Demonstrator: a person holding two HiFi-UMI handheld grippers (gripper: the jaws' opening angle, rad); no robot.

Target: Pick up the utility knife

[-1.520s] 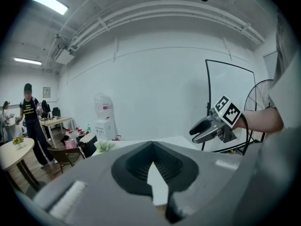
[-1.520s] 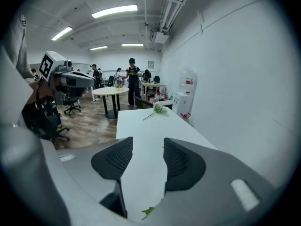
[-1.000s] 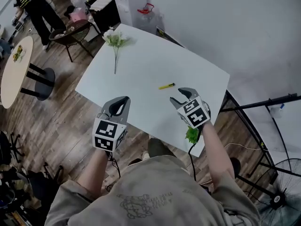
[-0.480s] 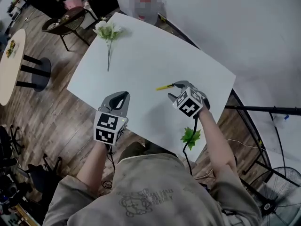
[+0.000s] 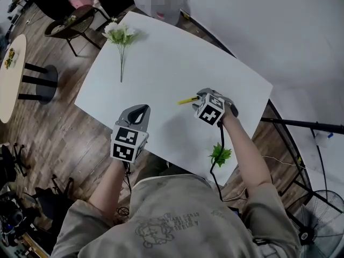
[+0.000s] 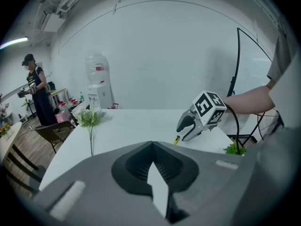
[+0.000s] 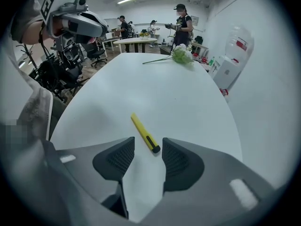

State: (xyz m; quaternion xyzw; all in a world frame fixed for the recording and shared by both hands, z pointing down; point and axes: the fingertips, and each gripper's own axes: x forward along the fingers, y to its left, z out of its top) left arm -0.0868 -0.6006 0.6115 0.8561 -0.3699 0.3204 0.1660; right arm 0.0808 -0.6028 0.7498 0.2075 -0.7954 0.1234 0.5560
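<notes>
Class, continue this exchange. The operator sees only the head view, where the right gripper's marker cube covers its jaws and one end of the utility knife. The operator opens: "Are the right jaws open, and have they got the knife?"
Observer: The right gripper view shows the right gripper with its jaws apart. The utility knife is not clamped.
Operator: Where is the knife's covered end?
Observer: Its dark end lies just inside the gap, close to the jaw at that view's right.
Operator: And the rest of it?
Observer: The yellow body lies flat on the white table, slanting away to the left.
</notes>
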